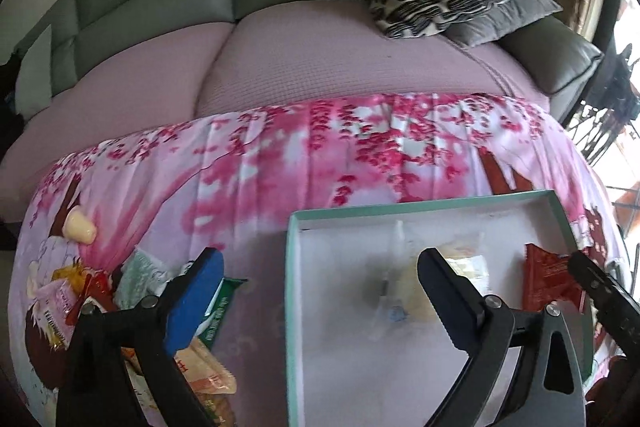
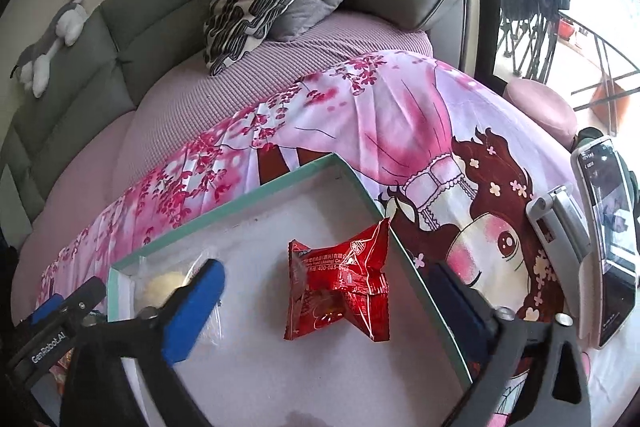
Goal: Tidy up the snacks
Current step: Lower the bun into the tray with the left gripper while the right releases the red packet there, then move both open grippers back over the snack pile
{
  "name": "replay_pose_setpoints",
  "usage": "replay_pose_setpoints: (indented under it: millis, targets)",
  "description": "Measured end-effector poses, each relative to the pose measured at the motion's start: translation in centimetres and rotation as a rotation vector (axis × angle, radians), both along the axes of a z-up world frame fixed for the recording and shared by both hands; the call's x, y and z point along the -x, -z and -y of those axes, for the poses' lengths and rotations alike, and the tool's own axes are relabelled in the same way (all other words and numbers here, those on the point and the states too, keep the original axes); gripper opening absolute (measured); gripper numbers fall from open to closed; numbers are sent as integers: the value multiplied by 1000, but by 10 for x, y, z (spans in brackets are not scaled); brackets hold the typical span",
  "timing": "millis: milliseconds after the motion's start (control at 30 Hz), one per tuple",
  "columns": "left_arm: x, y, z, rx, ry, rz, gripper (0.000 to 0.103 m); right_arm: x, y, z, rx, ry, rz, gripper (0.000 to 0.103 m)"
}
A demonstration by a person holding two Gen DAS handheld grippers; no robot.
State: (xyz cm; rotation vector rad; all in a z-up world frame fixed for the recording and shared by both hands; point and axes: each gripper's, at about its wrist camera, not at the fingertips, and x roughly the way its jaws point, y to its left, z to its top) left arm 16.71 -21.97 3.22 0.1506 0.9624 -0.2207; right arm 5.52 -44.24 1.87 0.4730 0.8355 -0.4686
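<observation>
Inside the teal-rimmed box [image 2: 248, 195] on the cloth-covered desk [image 2: 400, 131]: a red snack packet [image 2: 340, 291] lying free between the right gripper [image 2: 324, 301]'s wide-open fingers, untouched. A clear-wrapped pale snack [image 2: 160, 287] lies beside it. Left gripper [image 1: 316, 291] fingers spread wide, empty, straddling the box's left wall. Loose snack pile [image 1: 100, 291] outside, left of the box.

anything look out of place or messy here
Nothing is spilled or damaged. The red snack packet and a clear-wrapped pale snack lie in the teal-rimmed box, but a jumble of packets and a lone cream-coloured piece sit outside it on the floral cloth.
</observation>
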Motion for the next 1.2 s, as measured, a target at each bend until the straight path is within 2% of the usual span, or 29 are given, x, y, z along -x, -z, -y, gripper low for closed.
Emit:
replay_pose_setpoints:
  millis: [367,667,900,1200]
  targets:
    - [2,5,-15,-33,-47,22,102,-1,0,-4,15,-17,11,103]
    - [7,-1,-41,36,-62,3,102,-2,-1,-13,15,-38,13,103]
    - [16,-12,-75,58,-92,4,102,-4,-7,-33,10,-92,19,103]
    - [30,-31,-139,34,-147,36,102,-12,-19,-85,-12,-223,11,103]
